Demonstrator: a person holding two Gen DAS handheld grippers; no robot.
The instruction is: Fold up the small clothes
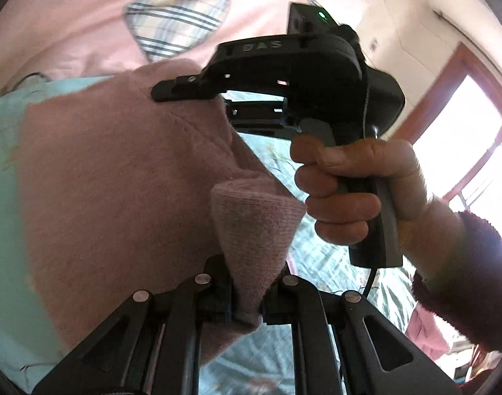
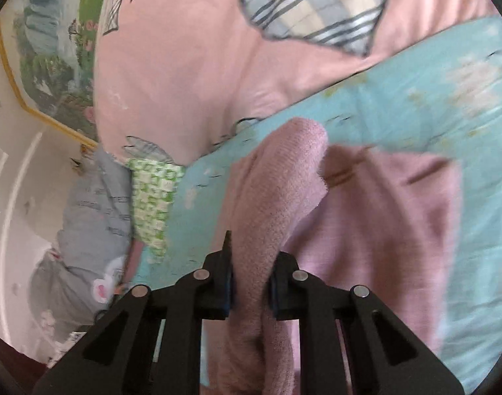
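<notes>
So both grippers have a bit of the same pink knitted garment (image 1: 119, 177), which hangs off them over a bed with a light blue sheet (image 2: 415, 98).

From the left wrist camera, the left gripper (image 1: 247, 309) is pinched nearly closed on a bunched-up fold of the knit, which fans out in a cone shape above the jaws. That same view is the only one showing the other tool from outside: the right gripper (image 1: 198, 93) comes in from the right, its black fingers reaching onto the top edge of the garment, and you can see the person's hand (image 1: 349, 194) wrapped round its handle, with a fuzzy dark red sleeve (image 1: 464, 279) behind it. A bright window with a reddish frame (image 1: 464, 131) sits off to the right.

The right wrist camera gives the close look at the right gripper (image 2: 251, 286): jaws narrow, clamped on a thick rolled ridge of the knit that runs up between the pads, while the rest of the garment spreads to the right over the sheet. Only this view has the pile of grey clothes (image 2: 86, 230), a green-and-white checked cloth (image 2: 152, 197) and a framed landscape picture (image 2: 53, 49) on the wall at left.

Both views catch the pink quilt (image 2: 185, 65) with a plaid heart patch (image 2: 316, 6) at the far end of the bed.
</notes>
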